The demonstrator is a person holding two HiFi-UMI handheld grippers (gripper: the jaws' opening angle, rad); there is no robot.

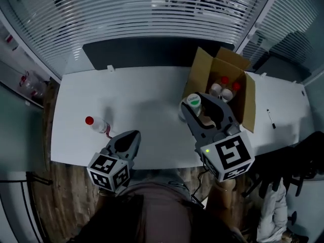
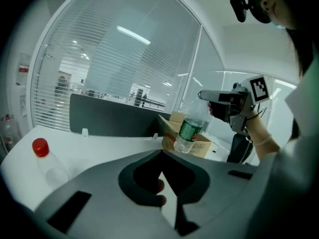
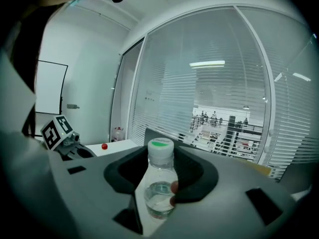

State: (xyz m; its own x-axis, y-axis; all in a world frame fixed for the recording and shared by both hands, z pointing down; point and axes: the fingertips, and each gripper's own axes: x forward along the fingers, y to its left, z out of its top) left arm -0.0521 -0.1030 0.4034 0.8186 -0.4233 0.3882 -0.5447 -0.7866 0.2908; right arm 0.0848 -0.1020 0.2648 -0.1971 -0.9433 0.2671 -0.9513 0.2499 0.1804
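My right gripper (image 1: 195,108) is shut on a clear water bottle with a green cap (image 1: 193,101), held upright over the white table (image 1: 147,100) beside an open cardboard box (image 1: 242,97). In the right gripper view the bottle (image 3: 159,183) stands between the jaws. The left gripper view shows it lifted (image 2: 187,131) in front of the box (image 2: 202,146). My left gripper (image 1: 132,135) sits near the table's front edge with its jaws together and nothing in them. A clear bottle with a red cap (image 1: 96,124) lies just to its left, also visible as a bottle (image 2: 47,161) at the left of the left gripper view.
Several capped bottles (image 1: 225,90) stand inside the box. A dark partition (image 1: 142,52) runs along the table's far edge, with a glass wall and blinds behind. A black pen (image 1: 271,118) lies on the table right of the box. A dark chair (image 1: 304,161) stands at right.
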